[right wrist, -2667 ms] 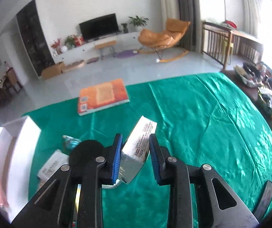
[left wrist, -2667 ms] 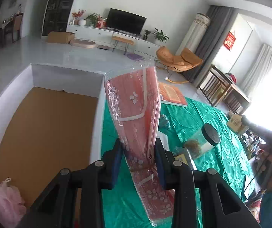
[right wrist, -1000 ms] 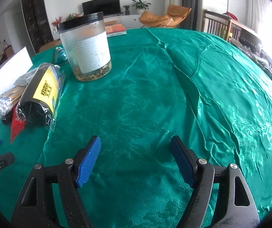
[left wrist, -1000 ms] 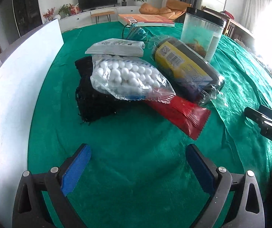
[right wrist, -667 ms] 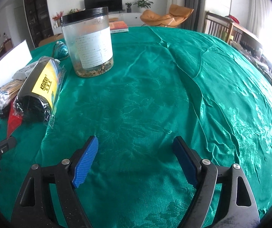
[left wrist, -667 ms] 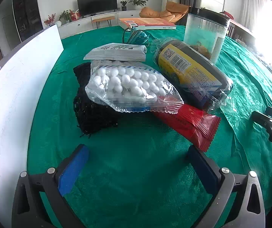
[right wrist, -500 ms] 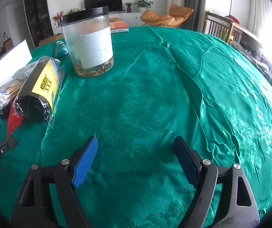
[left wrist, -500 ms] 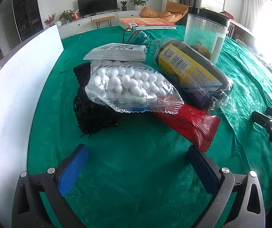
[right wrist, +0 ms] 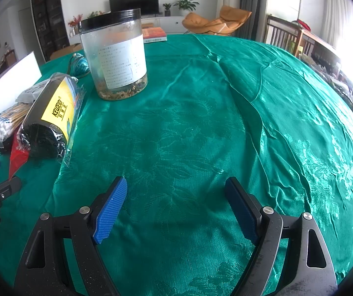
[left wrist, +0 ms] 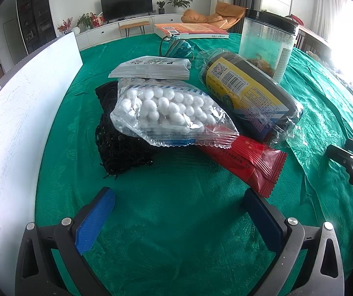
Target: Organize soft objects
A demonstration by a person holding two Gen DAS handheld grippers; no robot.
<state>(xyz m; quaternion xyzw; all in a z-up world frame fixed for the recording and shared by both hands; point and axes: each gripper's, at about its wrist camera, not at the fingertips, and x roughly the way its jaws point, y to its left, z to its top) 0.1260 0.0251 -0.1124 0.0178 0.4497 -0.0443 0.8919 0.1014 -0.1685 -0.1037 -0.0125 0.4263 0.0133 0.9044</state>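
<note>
In the left wrist view a clear bag of cotton swabs (left wrist: 169,113) lies on a black mesh bundle (left wrist: 119,143) and a red packet (left wrist: 248,160). Beside them lie a black and yellow wrapped roll (left wrist: 248,96) and a grey flat pack (left wrist: 151,70). My left gripper (left wrist: 179,204) is open just short of this pile, nothing between its blue pads. My right gripper (right wrist: 176,197) is open over bare green cloth, with the roll (right wrist: 50,118) and swab bag (right wrist: 1,123) off to its left.
A white box wall (left wrist: 21,113) runs along the left of the green tablecloth (right wrist: 225,113). A clear jar with a black lid (right wrist: 114,54) stands behind the pile. An orange book (left wrist: 191,29) and a teal cord bundle (left wrist: 176,46) lie farther back.
Since 2.7 s ago both grippers have let go of their packs and dropped low over the table. Over the last second the left view crept slightly nearer the pile; the right jaws widened slightly.
</note>
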